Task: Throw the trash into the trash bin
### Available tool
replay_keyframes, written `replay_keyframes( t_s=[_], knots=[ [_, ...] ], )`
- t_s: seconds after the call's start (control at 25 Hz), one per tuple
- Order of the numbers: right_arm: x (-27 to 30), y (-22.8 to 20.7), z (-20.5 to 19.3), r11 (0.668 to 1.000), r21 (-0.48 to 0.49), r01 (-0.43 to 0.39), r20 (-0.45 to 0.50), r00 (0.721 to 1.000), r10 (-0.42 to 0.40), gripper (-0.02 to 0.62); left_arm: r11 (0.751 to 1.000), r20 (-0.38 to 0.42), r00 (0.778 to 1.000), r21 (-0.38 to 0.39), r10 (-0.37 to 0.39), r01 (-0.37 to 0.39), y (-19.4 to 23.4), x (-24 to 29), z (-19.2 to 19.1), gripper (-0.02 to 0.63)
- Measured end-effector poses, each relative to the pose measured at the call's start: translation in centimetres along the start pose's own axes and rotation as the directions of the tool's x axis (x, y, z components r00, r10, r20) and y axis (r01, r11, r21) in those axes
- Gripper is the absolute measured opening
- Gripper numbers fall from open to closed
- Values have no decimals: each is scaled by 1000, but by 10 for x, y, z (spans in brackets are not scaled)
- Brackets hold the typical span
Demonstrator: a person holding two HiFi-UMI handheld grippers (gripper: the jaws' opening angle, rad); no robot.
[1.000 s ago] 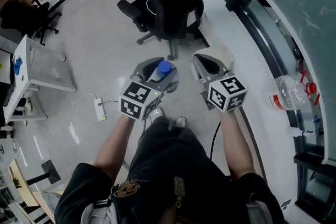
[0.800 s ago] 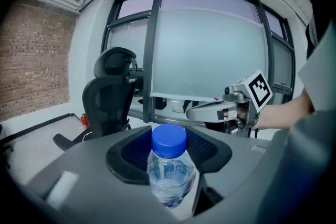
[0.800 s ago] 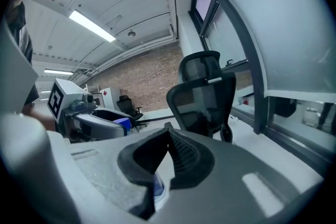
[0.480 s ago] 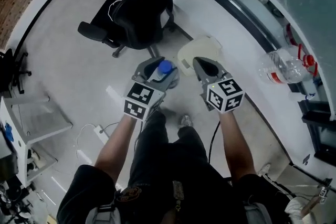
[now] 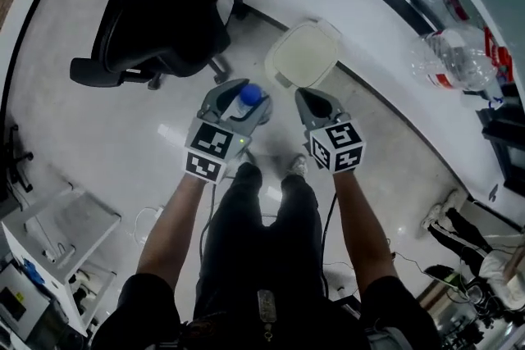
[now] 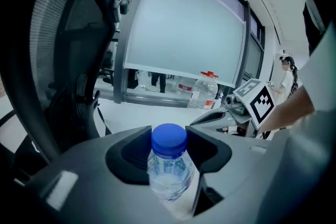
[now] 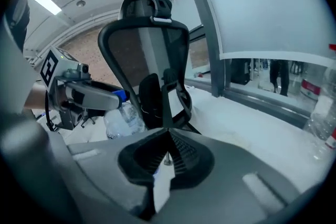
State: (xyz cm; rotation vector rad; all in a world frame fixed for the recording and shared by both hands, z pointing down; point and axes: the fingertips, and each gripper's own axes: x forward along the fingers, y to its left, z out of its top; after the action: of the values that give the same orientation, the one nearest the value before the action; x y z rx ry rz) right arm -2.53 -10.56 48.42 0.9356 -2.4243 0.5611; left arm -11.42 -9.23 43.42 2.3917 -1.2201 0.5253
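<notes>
Clear, crinkled plastic catches the light where the water bottle [image 6: 169, 165] sits clamped by its shoulder in the left gripper [image 5: 239, 98]. The two dark, scooped pads press in from both sides just under the round blue cap [image 6: 169, 139]. The bottle points forward and slightly down, over the floor and just short of the trash bin [image 5: 303, 55], off that bin's near left corner.

The bin is a cream plastic tub, rectangular with rounded corners. It stands open-mouthed on the pale, glossy floor [image 5: 98, 127] just ahead of both grippers.

The right gripper [image 7: 168, 139] has its ribbed black jaws brought together at the tips, with nothing between them. Each gripper carries a white cube with black square markers behind its grey, smooth shell.

A black office chair [image 5: 156, 12] with a mesh back stands on its spoked base to the left of the bin. Off to the right, against a dark metal window frame, a large clear water jug [image 5: 455, 61] with red fittings rests on the floor.
</notes>
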Motion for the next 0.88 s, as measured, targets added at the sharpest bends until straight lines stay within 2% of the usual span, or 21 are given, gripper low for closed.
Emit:
replay_keyframes(
  t_s=[0.12,0.32,0.48,0.88],
  knots=[
    [31,-15,-34,999,-14,42,-32,999,-42,2,1000,-20,1000,6,-24,24,12,25,-24,209],
    [79,-31,-96,998,28,51,-105,993,-48,2,999,-49,997,9,-53,53,28,60,-56,209],
    [118,-53,-131,997,27,78,-141,987,-73,2,999,-62,997,14,-38,39,45,86,-79,209],
    [181,-84,-200,978,133,158,-229,965,-125,2,1000,-100,995,-24,-17,15,62,116,-135,209]
  ],
)
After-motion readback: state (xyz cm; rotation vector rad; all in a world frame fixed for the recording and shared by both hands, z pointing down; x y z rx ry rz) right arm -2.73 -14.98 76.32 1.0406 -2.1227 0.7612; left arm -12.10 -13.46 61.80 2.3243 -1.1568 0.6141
